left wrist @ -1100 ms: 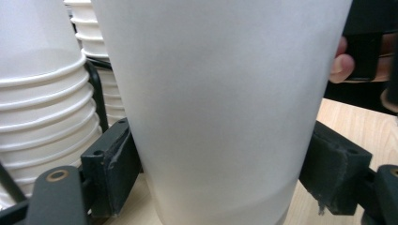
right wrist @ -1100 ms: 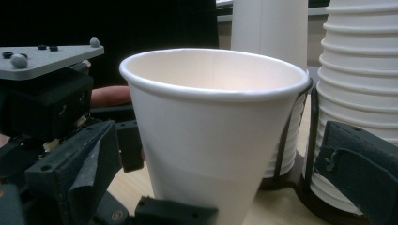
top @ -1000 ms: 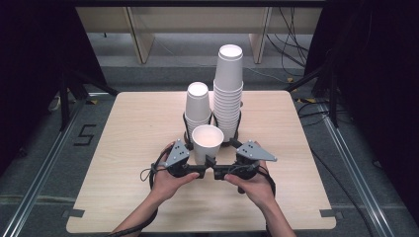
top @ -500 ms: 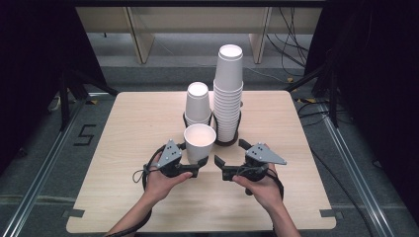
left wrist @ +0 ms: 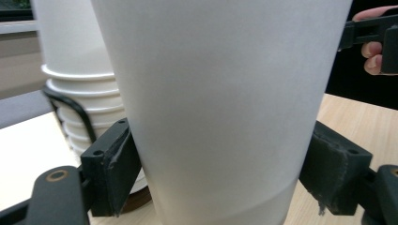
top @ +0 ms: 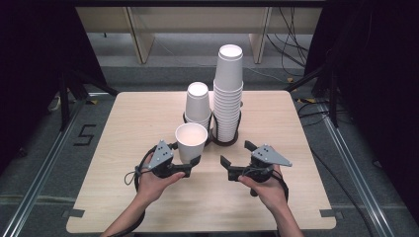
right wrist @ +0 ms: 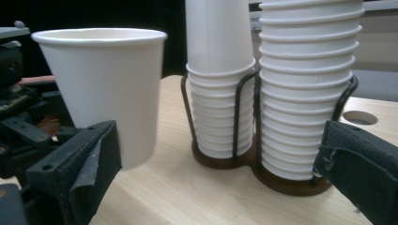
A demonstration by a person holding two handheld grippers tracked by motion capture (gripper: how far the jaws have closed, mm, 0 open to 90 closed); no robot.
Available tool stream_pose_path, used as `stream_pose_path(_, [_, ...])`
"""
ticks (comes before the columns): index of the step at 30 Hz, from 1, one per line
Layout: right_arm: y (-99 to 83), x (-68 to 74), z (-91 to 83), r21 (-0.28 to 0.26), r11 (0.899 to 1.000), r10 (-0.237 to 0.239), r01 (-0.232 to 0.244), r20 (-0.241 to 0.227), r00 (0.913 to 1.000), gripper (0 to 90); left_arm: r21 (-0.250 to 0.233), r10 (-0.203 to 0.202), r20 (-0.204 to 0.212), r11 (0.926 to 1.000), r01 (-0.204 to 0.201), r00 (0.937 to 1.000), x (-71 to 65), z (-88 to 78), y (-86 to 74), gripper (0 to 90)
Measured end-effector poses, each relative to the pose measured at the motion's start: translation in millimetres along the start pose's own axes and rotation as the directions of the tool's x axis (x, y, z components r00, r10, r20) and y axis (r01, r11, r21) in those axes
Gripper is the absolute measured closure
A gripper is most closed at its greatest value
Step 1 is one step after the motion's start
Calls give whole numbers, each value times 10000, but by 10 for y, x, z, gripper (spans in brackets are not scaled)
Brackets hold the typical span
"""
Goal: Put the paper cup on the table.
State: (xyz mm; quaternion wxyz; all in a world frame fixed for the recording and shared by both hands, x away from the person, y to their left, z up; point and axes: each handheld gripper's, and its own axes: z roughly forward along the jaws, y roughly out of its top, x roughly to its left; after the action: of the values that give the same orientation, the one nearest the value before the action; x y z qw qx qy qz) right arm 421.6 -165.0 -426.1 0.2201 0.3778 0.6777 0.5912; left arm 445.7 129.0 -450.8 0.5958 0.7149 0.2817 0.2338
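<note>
A white paper cup (top: 191,140) stands upright with its mouth up, and my left gripper (top: 187,154) is shut on its lower part. In the left gripper view the cup wall (left wrist: 220,108) sits between the two pads of the left gripper (left wrist: 220,173). My right gripper (top: 236,153) is open and empty, a little to the right of the cup. In the right gripper view the cup (right wrist: 105,89) hangs just above the table, left of the open right gripper (right wrist: 220,173).
A short stack (top: 197,103) and a tall stack (top: 228,94) of upturned cups stand in a black wire holder (top: 222,140) at the middle of the wooden table (top: 148,113). Both stacks (right wrist: 218,93) (right wrist: 305,93) are close ahead of the right gripper. Dark floor and cables surround the table.
The two hands have drawn apart. The left gripper has carried the cup to the left, and the right gripper has moved to the right, away from the cup.
</note>
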Motion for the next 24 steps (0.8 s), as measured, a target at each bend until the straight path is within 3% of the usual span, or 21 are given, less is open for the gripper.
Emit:
stream_pose_path(4, [-27, -52, -40, 181, 9994, 278, -281, 176, 9995, 13, -24, 10, -175, 10000, -10, 9998, 52, -77, -6, 203])
stream_pose_path(5, [-28, -77, -46, 176, 9998, -16, 12, 255, 9997, 14, -35, -1, -244, 10000, 0, 9997, 71, -109, -7, 203])
stream_pose_path(7, [-45, -95, -57, 200, 9996, 199, -206, 333, 9992, 17, -78, -19, -343, 10000, 17, 9994, 92, -144, -8, 203])
stream_pose_path(8, [-51, -116, -61, 153, 9999, 54, -60, 403, 9992, 18, -108, 11, -358, 9999, -15, 9994, 103, -156, -9, 203])
stream_pose_path(9, [-56, -106, -73, 240, 9993, 280, -292, 477, 9985, 19, -132, -30, -408, 9999, 25, 9992, 113, -180, -11, 204])
stream_pose_path(10, [-58, -149, -75, 197, 9997, -127, 116, 564, 9983, 20, -71, -3, -455, 10000, 0, 9990, 122, -202, -11, 203])
stream_pose_path(11, [-62, -146, -80, 238, 9997, 70, -84, 574, 9983, 21, -125, 13, -485, 9999, -19, 9988, 134, -215, -16, 203])
stream_pose_path(15, [-78, -184, -86, 161, 9998, -87, 75, 764, 9970, 22, -48, 34, -704, 10000, -38, 9975, 181, -284, -38, 203])
stream_pose_path(16, [-86, -172, -85, 214, 9996, 180, -196, 752, 9970, 23, -60, 11, -772, 10000, -16, 9970, 193, -297, -48, 203])
stream_pose_path(17, [-88, -195, -87, 183, 9998, -94, 81, 768, 9970, 23, -67, -13, -844, 10000, 7, 9964, 203, -309, -60, 203])
stream_pose_path(24, [-139, -203, -104, 333, 9986, 384, -409, 746, 9965, 24, -4, -119, -1410, 9999, 119, 9899, 289, -419, -146, 203])
